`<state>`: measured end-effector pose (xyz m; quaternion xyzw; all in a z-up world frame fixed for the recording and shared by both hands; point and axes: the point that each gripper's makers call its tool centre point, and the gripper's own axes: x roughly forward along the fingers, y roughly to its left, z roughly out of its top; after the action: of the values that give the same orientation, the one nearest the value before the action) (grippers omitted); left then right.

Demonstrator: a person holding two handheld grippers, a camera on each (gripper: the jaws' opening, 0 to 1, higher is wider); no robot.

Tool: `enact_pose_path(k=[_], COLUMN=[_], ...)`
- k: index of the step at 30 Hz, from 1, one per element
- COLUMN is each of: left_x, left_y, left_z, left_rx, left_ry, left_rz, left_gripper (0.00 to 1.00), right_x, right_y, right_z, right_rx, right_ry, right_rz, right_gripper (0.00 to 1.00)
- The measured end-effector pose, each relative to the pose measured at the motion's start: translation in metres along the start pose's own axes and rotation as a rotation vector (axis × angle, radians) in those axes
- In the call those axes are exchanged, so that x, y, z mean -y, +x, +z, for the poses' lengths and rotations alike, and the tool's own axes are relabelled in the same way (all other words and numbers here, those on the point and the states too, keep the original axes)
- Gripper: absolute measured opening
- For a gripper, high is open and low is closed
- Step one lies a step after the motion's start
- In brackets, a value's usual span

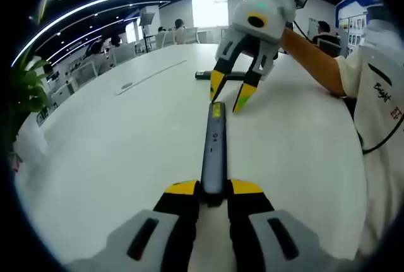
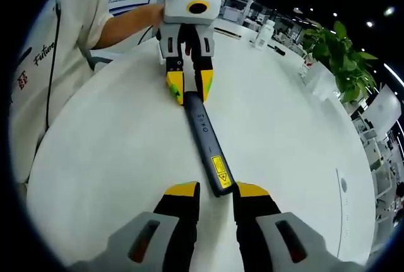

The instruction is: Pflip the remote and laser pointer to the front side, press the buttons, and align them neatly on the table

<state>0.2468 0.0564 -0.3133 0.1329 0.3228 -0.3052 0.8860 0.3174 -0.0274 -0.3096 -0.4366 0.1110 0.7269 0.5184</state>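
Note:
A slim grey laser pointer (image 1: 214, 149) lies lengthwise on the white table (image 1: 126, 146), with its yellow label and small buttons facing up. My left gripper (image 1: 214, 191) is shut on its near end. In the right gripper view the left gripper (image 2: 189, 89) pinches the far end of the laser pointer (image 2: 205, 134). My right gripper (image 2: 218, 191) is open, and the labelled end sits between its jaws with a small gap. From the left gripper view, the right gripper (image 1: 230, 95) hovers over the pointer's tip. Behind it lies a black remote (image 1: 203, 75).
A person in a white shirt (image 1: 379, 114) stands at the table's edge, arm (image 1: 312, 57) reaching to the right gripper. A potted plant (image 2: 338, 57) and small items (image 2: 265, 32) sit at the far side. Chairs and seated people (image 1: 113, 48) line the far edge.

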Motion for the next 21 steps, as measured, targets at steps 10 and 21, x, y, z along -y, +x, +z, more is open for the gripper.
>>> enact_pose_path(k=[10, 21], left_x=[0.0000, -0.0001], left_y=[0.0000, 0.0001], left_z=[-0.0001, 0.0002], left_rx=[-0.001, -0.002], left_ry=[0.003, 0.011], left_rz=[0.002, 0.010], left_gripper=[0.20, 0.20], right_x=[0.0013, 0.0023], right_y=[0.0012, 0.0024], right_z=[-0.0004, 0.0000], right_rx=[0.001, 0.003], right_ry=[-0.002, -0.001], right_rz=[-0.010, -0.017], right_gripper=[0.23, 0.22])
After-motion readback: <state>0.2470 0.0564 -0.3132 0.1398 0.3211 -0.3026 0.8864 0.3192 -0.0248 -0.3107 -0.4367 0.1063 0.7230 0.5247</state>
